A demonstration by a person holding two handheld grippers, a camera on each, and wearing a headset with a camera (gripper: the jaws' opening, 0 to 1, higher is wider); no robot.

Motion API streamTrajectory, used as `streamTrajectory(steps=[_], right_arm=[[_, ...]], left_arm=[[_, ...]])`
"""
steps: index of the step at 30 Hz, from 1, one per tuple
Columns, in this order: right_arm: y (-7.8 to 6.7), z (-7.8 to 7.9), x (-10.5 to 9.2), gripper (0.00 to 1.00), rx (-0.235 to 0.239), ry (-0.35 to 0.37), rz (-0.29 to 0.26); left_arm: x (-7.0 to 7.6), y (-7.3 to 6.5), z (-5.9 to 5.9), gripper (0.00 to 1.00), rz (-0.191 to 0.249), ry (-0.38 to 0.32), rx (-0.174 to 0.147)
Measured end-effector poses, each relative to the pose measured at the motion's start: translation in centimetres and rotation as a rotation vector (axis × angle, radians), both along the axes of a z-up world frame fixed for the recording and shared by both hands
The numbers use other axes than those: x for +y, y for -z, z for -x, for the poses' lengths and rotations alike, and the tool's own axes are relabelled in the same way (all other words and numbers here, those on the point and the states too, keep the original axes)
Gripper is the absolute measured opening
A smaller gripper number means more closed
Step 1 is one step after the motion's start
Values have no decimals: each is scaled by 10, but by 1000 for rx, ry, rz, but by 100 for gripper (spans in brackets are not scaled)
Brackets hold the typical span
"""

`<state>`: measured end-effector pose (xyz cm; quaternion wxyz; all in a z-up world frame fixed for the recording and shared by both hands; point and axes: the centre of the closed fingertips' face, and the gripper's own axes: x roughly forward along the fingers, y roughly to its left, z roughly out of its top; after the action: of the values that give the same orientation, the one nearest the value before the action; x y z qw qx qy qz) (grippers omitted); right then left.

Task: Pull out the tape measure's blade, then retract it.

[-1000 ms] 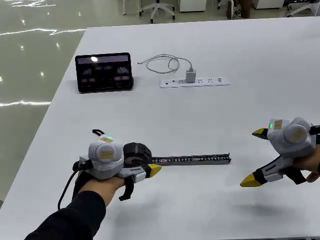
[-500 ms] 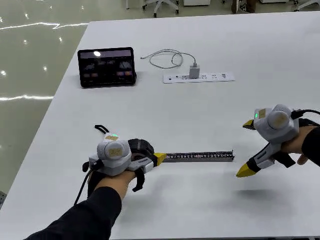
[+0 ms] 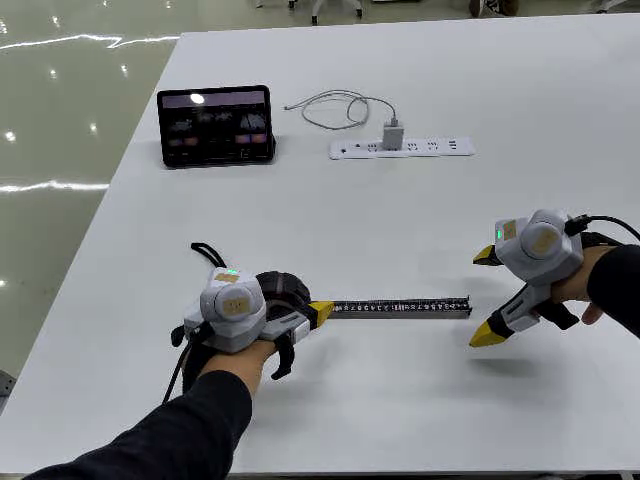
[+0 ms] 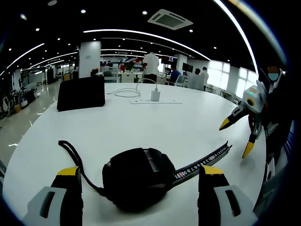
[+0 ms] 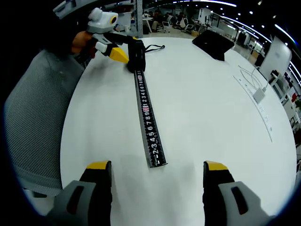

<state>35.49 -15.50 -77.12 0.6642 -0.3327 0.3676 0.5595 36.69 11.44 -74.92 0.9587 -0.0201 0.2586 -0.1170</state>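
On the desk: tape measure case sits between the spread left tongs, gaps either side. Its blade lies extended rightward, long axis aimed into the spread right tongs, nearer its tip.

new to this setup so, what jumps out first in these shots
A black tape measure lies on the white table between the left gripper's open jaws, its blade drawn out toward the right gripper. That gripper's jaws are open too, close to the blade's free end but apart from it. Farther back sit a tablet and a white power strip.
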Motion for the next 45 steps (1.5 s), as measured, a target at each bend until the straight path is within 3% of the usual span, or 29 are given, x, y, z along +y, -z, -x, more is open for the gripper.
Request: streamTrajectory(steps=[5,11,21,27,31,38,45], right_arm=[[5,5,0,60,17,-24,20],[9,6,2,43,6,-45,31],[13,1,7,24,-14,-78,60],[18,-1,8,13,-2,-61,66],[21,-4,7,12,29,-42,74],[22,-3,7,12,25,-70,117],[24,-5,7,11,29,-53,154]], left_arm=[[1,2,0,95,-11,3,1],[0,3,0,86,-16,12,9],[-1,0,-6,82,-25,13,8],[-1,2,-9,80,-26,13,15],[-4,4,-11,78,-13,6,22],[-5,7,-14,74,3,-8,37],[-3,10,-13,69,16,-29,51]])
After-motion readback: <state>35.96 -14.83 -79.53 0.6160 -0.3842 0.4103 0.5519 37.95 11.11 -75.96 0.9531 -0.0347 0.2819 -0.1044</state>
